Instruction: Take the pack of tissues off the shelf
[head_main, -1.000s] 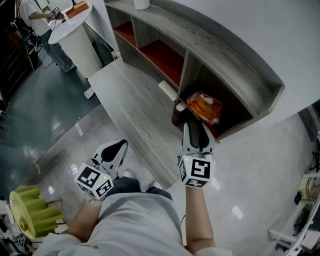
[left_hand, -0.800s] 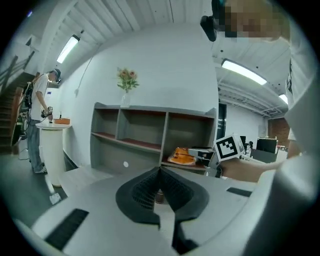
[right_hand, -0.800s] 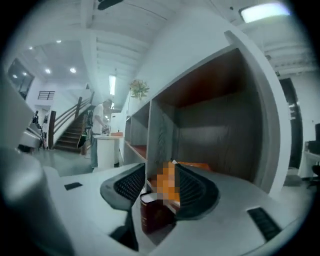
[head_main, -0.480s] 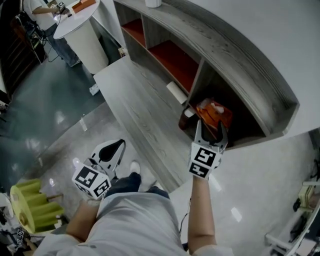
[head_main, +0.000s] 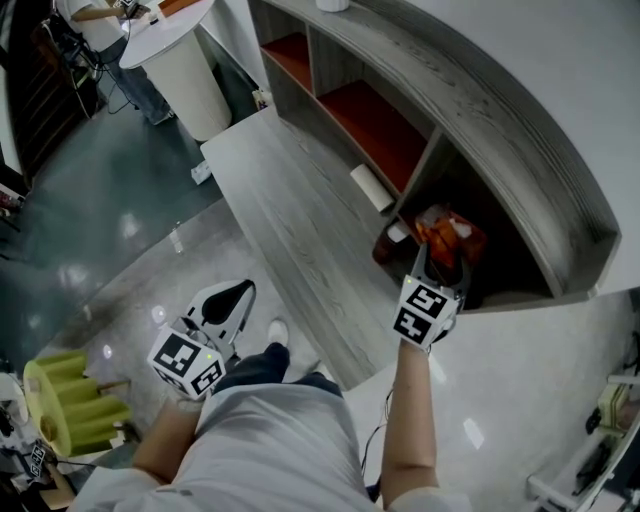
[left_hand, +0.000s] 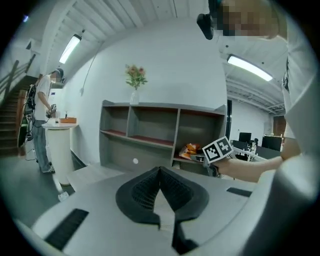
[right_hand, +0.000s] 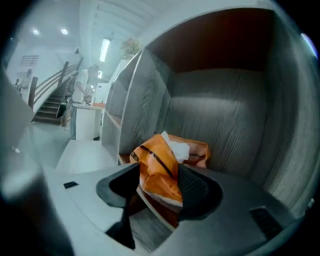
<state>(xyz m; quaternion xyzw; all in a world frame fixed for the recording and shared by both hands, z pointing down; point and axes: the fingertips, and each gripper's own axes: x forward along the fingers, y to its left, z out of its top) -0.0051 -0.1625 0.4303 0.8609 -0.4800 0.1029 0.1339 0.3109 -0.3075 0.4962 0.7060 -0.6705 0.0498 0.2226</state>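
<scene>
Tissue pack (right_hand: 156, 162) between spread jaws of right hand-held gripper (right_hand: 158, 175), lower edge hidden behind them

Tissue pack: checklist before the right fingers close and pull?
1. Pack between the right gripper fingers: ok.
2. Fingers shut on the pack: not ok, they stand apart.
3. Pack in the end compartment of the shelf, nothing on top of it: ok.
4. Dark item beside the pack out of the pull path: cannot tell.
5. Left gripper shut, empty, away from the shelf: ok.
</scene>
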